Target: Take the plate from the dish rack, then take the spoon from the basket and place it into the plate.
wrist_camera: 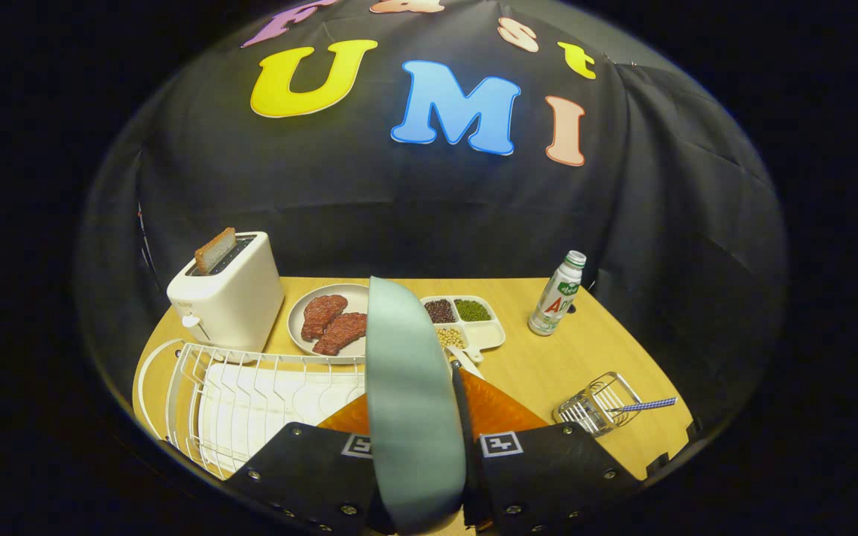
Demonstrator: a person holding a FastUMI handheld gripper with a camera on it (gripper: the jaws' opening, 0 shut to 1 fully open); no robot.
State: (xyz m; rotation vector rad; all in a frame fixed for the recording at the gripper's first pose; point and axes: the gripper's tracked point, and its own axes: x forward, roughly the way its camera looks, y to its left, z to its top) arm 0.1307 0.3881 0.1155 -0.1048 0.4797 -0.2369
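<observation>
**Plate Held on Edge Above a Crowded Table**

Your gripper point(429, 476) has its fingers closed onto the pale grey-green round plate point(410, 402), which stands on edge between them, its rim rising ahead of you and hiding part of the table. The white wire dish rack point(250, 394) sits near and to the left, clear of the plate. The small wire basket point(599, 406) lies near and to the right on the light wooden table point(548, 357), with the blue-and-white checked spoon handle point(649, 405) poking out of it.

The risk, as it looks from here, is the grip itself: an upright plate pinched at its edge can pivot or slip if you swing it quickly. Directly beyond it stand the grey dish of red meat slices point(328, 324) and the white divided tray of beans point(466, 320); lowering blind could clip either one. Further left, the white toaster with a slice of bread point(228, 294) crowds the rack. To the far right, the white plastic bottle with a green cap point(557, 298) could topple if you sweep that way.
</observation>
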